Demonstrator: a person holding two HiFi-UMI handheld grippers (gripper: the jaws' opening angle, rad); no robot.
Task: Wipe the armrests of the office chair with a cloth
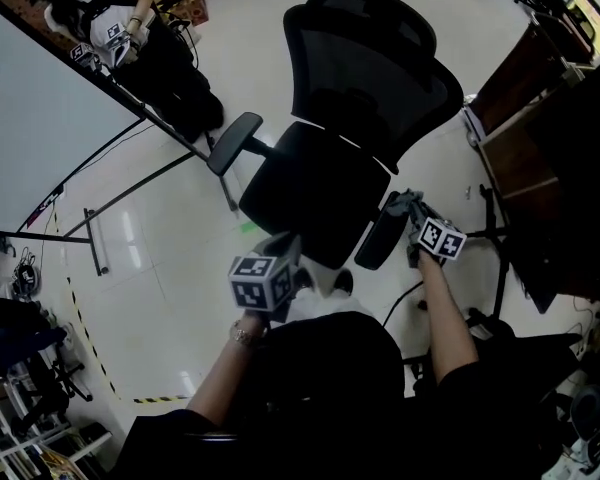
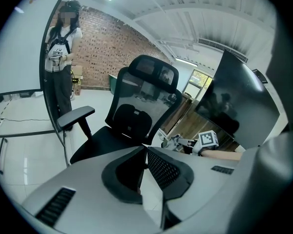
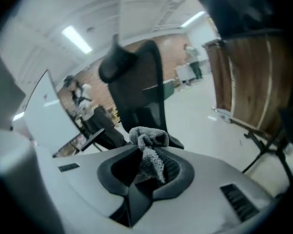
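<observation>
The black mesh office chair (image 1: 350, 138) stands in the middle of the head view, with its left armrest (image 1: 235, 143) and right armrest (image 1: 380, 233) both showing. My right gripper (image 1: 400, 206) is at the far end of the right armrest, shut on a grey cloth (image 3: 149, 150) that bunches up out of its jaws. My left gripper (image 1: 292, 243) hangs over the front edge of the seat, jaw tips together with nothing between them. From the left gripper view I see the chair (image 2: 136, 116), its left armrest (image 2: 75, 117) and the right gripper (image 2: 183, 143).
A person (image 1: 110, 28) holding grippers stands at the back left beside a whiteboard (image 1: 40, 118) on a metal stand. Wooden desks (image 1: 540, 98) and cables crowd the right side. Yellow-black tape (image 1: 80, 318) runs along the shiny floor at the left.
</observation>
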